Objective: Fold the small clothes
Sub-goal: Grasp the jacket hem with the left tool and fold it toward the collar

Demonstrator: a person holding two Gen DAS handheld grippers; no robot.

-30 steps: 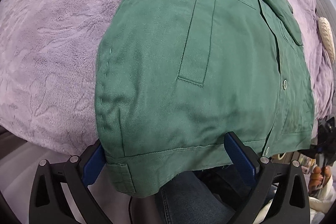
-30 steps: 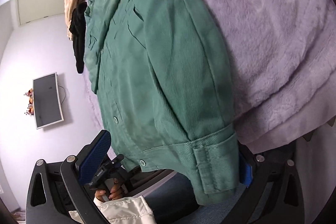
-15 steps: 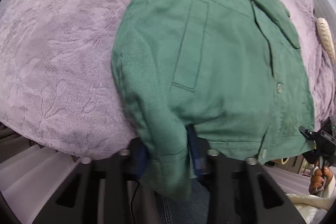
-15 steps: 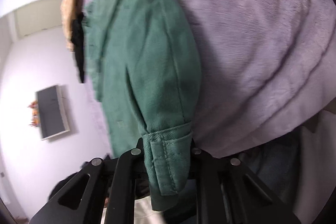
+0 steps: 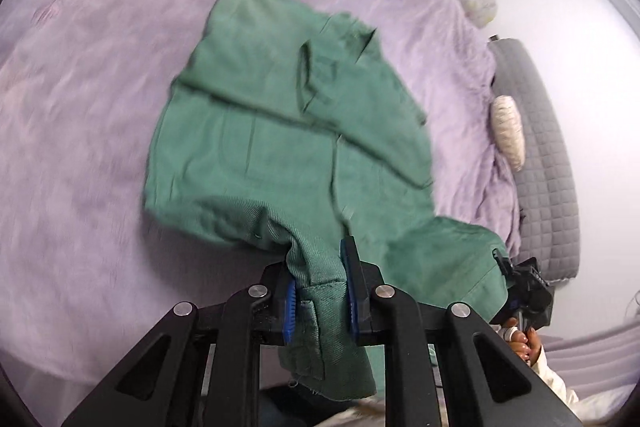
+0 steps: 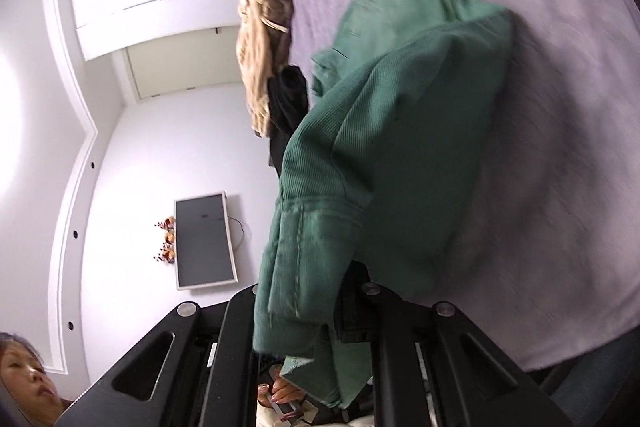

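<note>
Both grippers are clamped on the hem of the green jacket (image 5: 288,147): the left gripper (image 5: 319,291) on one corner, the right gripper (image 6: 304,311) on the other. The jacket stretches away lengthwise across the purple bed (image 5: 80,131), collar toward the far edge, so the hem likely travels forward over it.

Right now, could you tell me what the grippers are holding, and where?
Both hold the green jacket: left gripper and right gripper each clamp a bottom hem corner.

no readable text, labels, brands or numbers on anything in view
</note>
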